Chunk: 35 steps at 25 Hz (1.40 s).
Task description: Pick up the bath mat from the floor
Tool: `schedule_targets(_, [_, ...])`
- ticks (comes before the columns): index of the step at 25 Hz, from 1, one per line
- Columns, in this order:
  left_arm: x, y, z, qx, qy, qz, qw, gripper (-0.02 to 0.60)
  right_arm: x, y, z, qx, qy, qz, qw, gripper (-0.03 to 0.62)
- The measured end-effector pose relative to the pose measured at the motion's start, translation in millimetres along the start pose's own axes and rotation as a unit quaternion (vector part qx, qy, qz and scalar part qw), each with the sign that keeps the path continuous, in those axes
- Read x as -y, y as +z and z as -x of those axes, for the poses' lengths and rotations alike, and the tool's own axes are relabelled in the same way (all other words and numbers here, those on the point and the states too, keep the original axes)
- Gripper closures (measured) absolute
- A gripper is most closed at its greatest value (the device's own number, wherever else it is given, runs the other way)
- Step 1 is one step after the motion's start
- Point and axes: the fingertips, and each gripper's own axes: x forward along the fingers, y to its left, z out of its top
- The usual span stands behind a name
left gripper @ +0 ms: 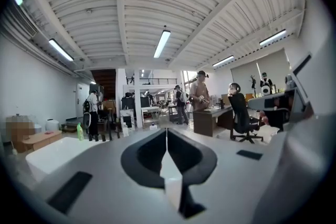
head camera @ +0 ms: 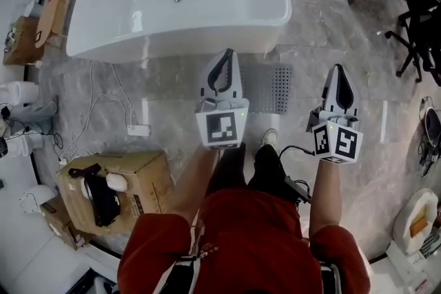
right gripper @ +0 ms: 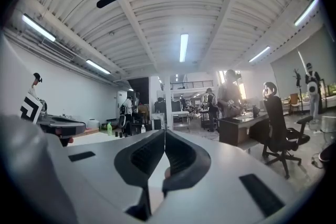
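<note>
Shut tight on nothing: left gripper (head camera: 227,56) (left gripper: 166,134), jaws pressed edge to edge; likewise right gripper (head camera: 337,71) (right gripper: 165,136), jaws together and empty; both held out above the floor (head camera: 386,148), touching no object; below and between the two, flat on the floor, grey perforated bath mat (head camera: 273,87), its left part hidden behind the left gripper, not gripped; just past the mat, white bathtub (head camera: 179,0); far ahead of the right gripper, black office chair (right gripper: 278,126) beside a desk, with people standing further off.
</note>
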Motion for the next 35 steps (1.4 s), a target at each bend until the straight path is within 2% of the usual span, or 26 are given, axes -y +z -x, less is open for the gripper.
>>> schedule_targets(7, [2,-103,-19,-0.061,-0.006,0.01,0.9981,0.565,9,-102,-18,-0.061,-0.008,-0.009,0.998,0.583])
schedule_targets(10, [9,-142,-21,-0.083,-0.007,0.024,0.9963,0.565,11,-144,-16,-0.082,-0.012,-0.019,0.996,0.582])
schedule_targets(16, [13,-225,-23,-0.122,-0.008,0.029,0.992,0.565,9,-237,-14,-0.122,-0.013,-0.023,0.992,0.582])
schedule_targets(27, [54,-403,-13,-0.194,-0.041,0.055,0.9786,0.565,-9,-412,5,-0.206,0.026,0.01,0.978,0.583])
schedule_targets(32, [56,-477,-10,-0.215,-0.037,0.046,0.9748,0.565,-6,-489,8,-0.228,0.027,0.022,0.973,0.583])
schedule_targets(35, [58,-522,-11,-0.225,-0.044,0.025,0.9731,0.565,-5,-533,13,-0.241,0.022,0.022,0.97,0.582])
